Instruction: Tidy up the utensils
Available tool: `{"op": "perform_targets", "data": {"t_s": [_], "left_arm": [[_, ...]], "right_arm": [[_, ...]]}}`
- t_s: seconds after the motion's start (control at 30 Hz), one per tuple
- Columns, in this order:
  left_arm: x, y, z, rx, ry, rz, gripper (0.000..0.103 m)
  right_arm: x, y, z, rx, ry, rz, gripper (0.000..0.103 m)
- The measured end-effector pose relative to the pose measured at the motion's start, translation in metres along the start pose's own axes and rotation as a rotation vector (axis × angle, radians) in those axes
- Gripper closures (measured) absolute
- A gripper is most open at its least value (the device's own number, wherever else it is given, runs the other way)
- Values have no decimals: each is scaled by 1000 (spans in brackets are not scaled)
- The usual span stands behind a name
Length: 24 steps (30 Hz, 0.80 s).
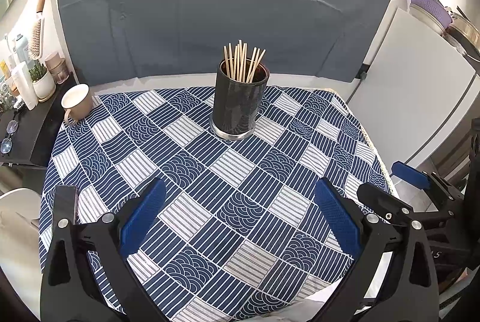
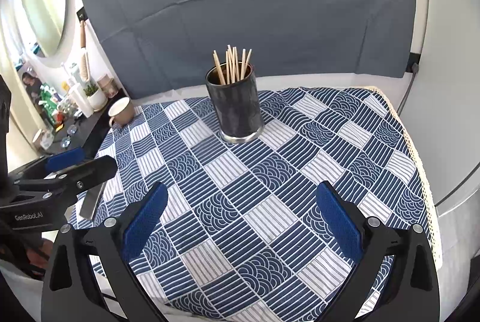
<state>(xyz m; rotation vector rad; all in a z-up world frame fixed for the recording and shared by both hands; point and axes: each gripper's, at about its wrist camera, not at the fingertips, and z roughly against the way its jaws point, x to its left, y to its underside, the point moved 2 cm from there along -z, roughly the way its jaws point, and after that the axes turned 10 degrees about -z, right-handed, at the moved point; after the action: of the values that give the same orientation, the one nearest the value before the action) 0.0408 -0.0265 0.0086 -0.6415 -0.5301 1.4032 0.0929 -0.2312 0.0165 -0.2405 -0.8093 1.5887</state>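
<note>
Looking along the left gripper point(image 1: 240, 202) from the left wrist view, its blue-padded fingers point(image 1: 144, 217) stand wide apart and hold nothing, hovering over the near part of a table spread with a blue-and-white patterned tablecloth point(image 1: 210, 172). A dark cylindrical holder point(image 1: 238, 103) stands upright toward the far middle of the cloth, with wooden chopsticks point(image 1: 241, 61) poking out of its top. A beige mug point(image 1: 77, 101) sits at the far left corner. The right gripper point(image 1: 405, 187) shows at the right edge.

From the right wrist view, the right gripper point(image 2: 241, 203) is likewise spread wide and empty above the cloth. The holder point(image 2: 235, 106) and chopsticks point(image 2: 232, 64) stand well ahead, the mug point(image 2: 121, 111) far left. The left gripper point(image 2: 81, 163) enters at the left edge, above the table's edge.
</note>
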Motion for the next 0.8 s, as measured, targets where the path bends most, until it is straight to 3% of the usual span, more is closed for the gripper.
{"op": "perform_targets", "data": {"t_s": [0.8], "left_arm": [[0,-5,-11,23,16,5,6]], "right_arm": [[-2,-4,-13,36,-16,-16,8]]}}
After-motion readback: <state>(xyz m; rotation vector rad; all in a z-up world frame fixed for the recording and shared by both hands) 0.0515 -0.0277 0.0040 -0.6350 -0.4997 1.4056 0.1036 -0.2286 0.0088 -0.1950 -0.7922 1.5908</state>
